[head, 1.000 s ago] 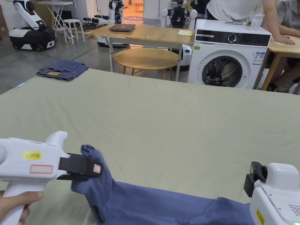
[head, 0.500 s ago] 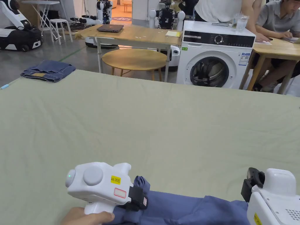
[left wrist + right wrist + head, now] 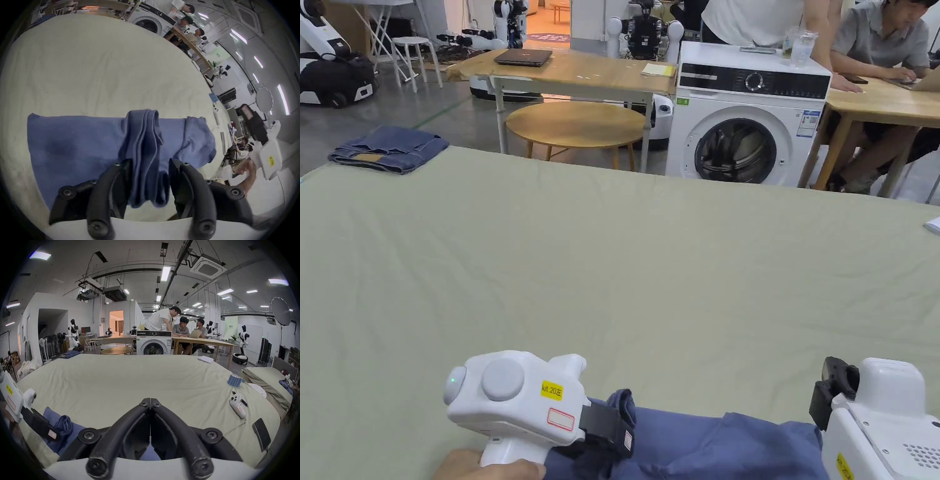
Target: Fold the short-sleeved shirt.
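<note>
A blue short-sleeved shirt [image 3: 706, 444] lies along the near edge of the pale green bed sheet [image 3: 625, 262]. My left gripper [image 3: 622, 431] is shut on a bunched fold of it and holds that fold over the flat part. In the left gripper view, the gathered shirt [image 3: 146, 146] runs between the jaws of the left gripper [image 3: 151, 162] and touches both. My right gripper [image 3: 831, 390] is at the shirt's right end. In the right gripper view, the right gripper [image 3: 150, 400] has its jaws closed tip to tip with nothing between them. Beside it, the shirt [image 3: 65, 425] is in the left gripper [image 3: 52, 433].
Folded jeans [image 3: 387, 149] rest at the bed's far left corner. A white controller [image 3: 237, 405], a phone [image 3: 261, 434], a blue box [image 3: 234, 379] and paper [image 3: 205, 359] lie on the bed's right side. A washing machine [image 3: 747, 112], tables and people are beyond the far edge.
My left gripper has carried the held shirt fold rightward and lower, toward the right gripper. The right gripper has stayed in place. The head camera has shifted.
</note>
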